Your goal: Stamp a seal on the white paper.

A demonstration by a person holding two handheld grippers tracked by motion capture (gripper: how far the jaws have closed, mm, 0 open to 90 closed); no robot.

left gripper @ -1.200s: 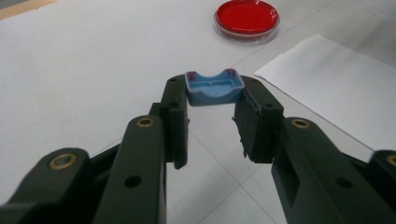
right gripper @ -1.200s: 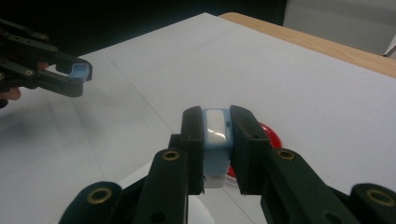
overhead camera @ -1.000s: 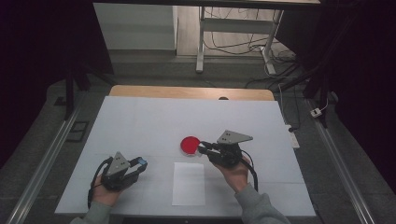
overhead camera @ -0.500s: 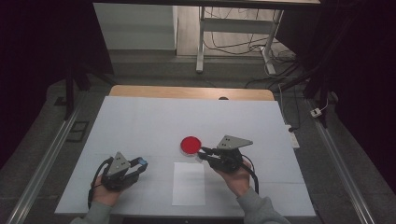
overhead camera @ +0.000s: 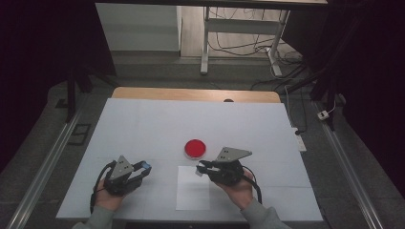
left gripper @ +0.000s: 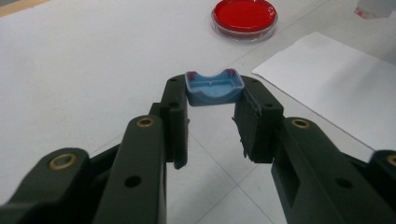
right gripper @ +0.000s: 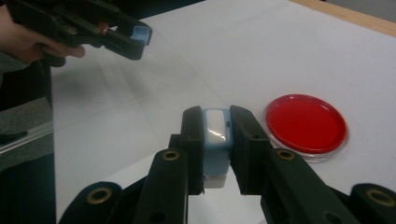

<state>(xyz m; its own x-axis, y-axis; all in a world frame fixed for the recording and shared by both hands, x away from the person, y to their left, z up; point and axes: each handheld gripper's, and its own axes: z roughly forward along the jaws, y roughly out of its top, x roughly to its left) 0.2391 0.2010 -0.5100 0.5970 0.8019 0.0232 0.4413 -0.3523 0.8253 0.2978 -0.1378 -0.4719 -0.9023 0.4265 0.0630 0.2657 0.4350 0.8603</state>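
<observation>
Left claw grips a blue cap; right claw clamps a pale-blue block.

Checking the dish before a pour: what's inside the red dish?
The dish holds an even red fill beneath a clear rim, with nothing resting on it. What lies under the red is hidden. It stands apart from the paper.
</observation>
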